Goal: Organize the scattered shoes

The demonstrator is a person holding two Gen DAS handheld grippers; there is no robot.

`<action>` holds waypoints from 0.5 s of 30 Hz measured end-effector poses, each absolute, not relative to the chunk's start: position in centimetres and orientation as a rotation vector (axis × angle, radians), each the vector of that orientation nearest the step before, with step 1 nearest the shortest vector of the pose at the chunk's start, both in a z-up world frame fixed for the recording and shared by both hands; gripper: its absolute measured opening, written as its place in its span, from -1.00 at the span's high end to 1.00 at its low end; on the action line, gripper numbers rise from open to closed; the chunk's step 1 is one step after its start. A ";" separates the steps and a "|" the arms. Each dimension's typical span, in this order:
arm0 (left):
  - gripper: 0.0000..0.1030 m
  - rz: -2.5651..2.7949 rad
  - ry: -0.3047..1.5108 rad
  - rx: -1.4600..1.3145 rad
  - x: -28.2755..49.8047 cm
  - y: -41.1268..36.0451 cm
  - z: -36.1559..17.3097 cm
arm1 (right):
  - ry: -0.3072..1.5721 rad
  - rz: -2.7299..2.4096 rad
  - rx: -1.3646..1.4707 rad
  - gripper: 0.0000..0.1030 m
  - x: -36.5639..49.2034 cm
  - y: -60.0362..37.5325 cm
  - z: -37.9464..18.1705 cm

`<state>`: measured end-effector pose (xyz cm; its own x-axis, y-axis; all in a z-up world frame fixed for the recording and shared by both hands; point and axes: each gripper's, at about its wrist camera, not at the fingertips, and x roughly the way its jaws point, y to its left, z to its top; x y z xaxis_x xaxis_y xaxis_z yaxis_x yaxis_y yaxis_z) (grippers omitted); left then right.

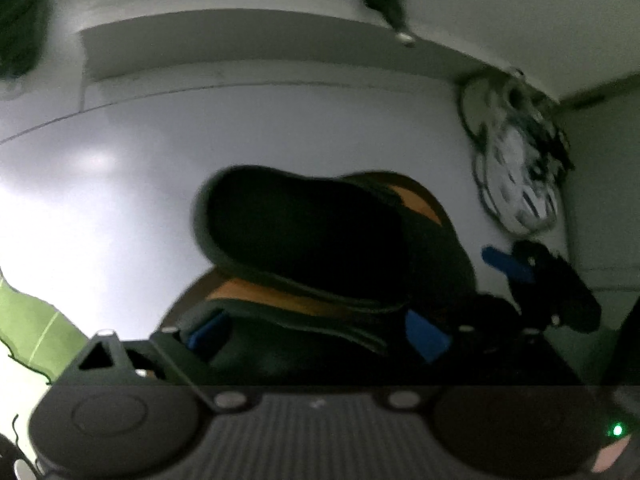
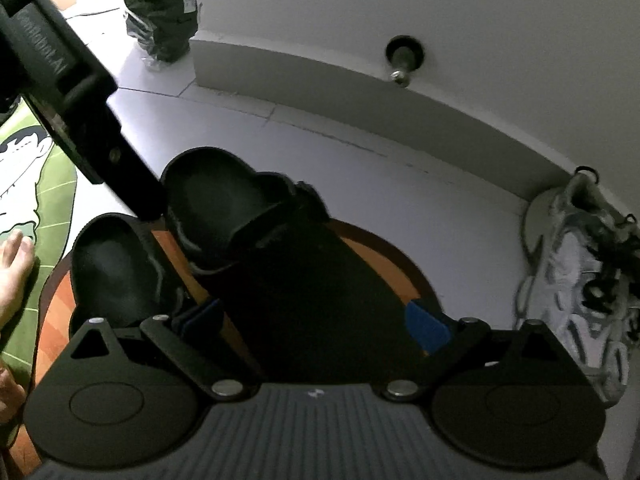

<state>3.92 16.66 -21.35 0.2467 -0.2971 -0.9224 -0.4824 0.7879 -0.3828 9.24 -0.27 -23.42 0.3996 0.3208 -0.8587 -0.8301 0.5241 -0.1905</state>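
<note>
Crowding the round mat (image 2: 384, 248), two black sandals (image 2: 240, 216), white sneaker (image 2: 580, 280) beside, both tools' jaws apart.

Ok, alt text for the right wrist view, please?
Two black sandals lie on an orange mat, one reaching between the fingers of the right gripper; whether it is gripped is unclear. The left gripper juts in from upper left; a white sneaker lies by the wall at right.
</note>
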 end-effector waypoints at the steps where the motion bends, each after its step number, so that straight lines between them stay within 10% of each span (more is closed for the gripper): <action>1: -0.86 0.143 1.342 -0.722 3.5 17.0 -21.7 | 0.875 0.794 -0.670 -0.95 9.1 -0.3 -23.5; 15: -0.86 0.185 1.188 -0.825 3.8 23.3 -22.4 | 0.865 0.844 -0.715 -1.00 10.9 -0.5 -22.9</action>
